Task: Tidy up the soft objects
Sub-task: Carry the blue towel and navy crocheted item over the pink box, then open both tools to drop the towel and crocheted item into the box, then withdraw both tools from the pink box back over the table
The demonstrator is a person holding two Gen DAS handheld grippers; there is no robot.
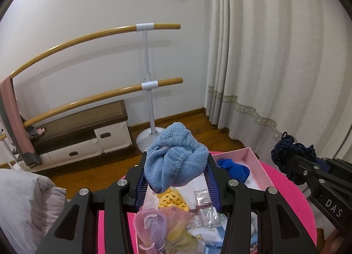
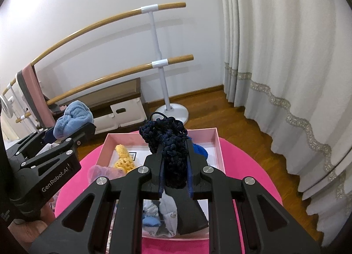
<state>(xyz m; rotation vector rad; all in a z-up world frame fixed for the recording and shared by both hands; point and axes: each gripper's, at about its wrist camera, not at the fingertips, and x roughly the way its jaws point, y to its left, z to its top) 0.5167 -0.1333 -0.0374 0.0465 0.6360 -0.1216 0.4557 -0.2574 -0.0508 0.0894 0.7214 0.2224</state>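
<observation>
From the left wrist, the left gripper (image 1: 176, 166) clenched a light-blue towel (image 1: 176, 159) between its fingers, above the pink box (image 1: 259, 166). From the right wrist, the right gripper (image 2: 175, 161) gripped a navy crocheted piece (image 2: 169, 141) — raised over that box, yellow knit (image 2: 125, 159) lying left of the fingers.

Counter (image 2: 246, 166): round, bright pink top, occupies lower centre of right wrist view and lower right of left wrist view. Pink box (image 2: 216, 144) rests directly on counter, open, pale pink walls, white inner floor; far wall toward upper centre of frame. Wood floor (image 2: 220, 108) surrounds counter. On floor: white round base of barre stand (image 2: 173, 111), centre frame; low white-and-brown cabinet (image 2: 123, 108), left of base, against wall.
</observation>
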